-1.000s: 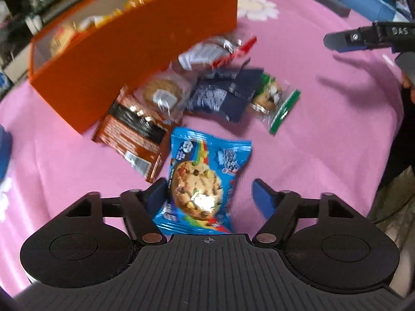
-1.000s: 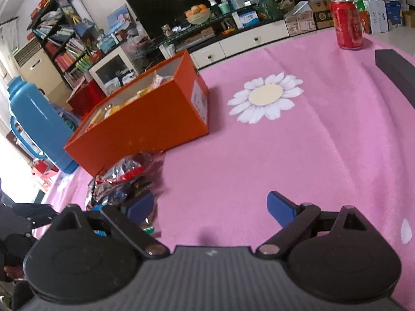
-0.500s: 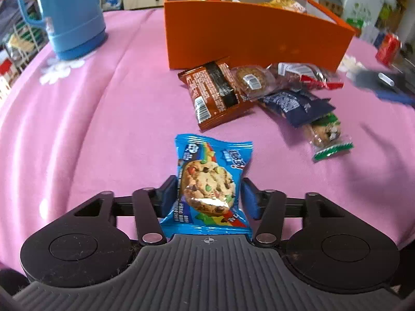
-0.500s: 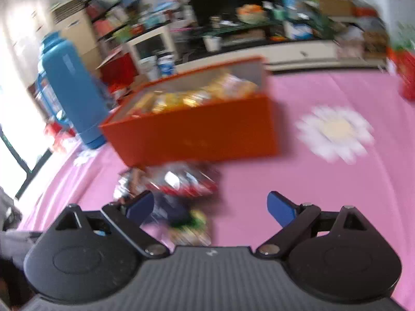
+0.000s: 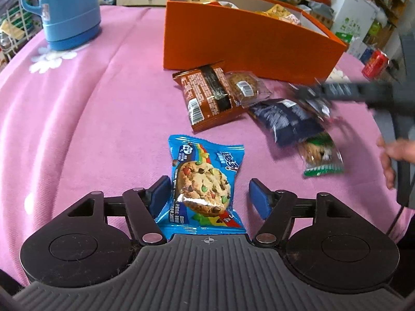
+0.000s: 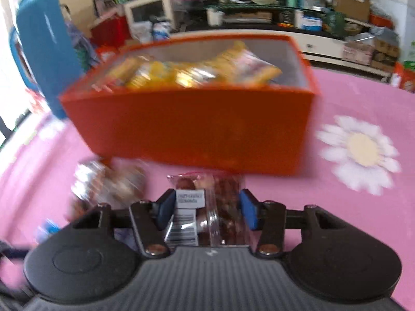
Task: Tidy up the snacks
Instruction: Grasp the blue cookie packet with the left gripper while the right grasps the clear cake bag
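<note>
A blue chocolate-chip cookie packet (image 5: 205, 160) lies on the pink cloth between the fingers of my left gripper (image 5: 209, 190). Its jaws are opening: the left pad touches the wrapper, the right pad stands clear. An orange box (image 5: 246, 46) with several yellow snack bags stands behind. In front of the box (image 6: 197, 129), my right gripper (image 6: 206, 202) is closing on a clear packet of reddish-brown snack (image 6: 223, 189), with both pads at its sides. In the left wrist view that right gripper (image 5: 308, 94) is a dark blur over the pile.
Between me and the box lie a brown packet (image 5: 207, 96), a clear-wrapped round cookie (image 5: 243, 86), a dark blue packet (image 5: 288, 119) and a green-edged one (image 5: 321, 155). A blue jug (image 5: 70, 7) stands far left, a red can (image 5: 374, 63) far right. A person's hand (image 5: 394, 155) is at the right edge.
My left jaws squeezed the cookie packet, then widened again as the wrist rolled. My right gripper swung left over the pile and its wide jaws closed round the clear packet.
</note>
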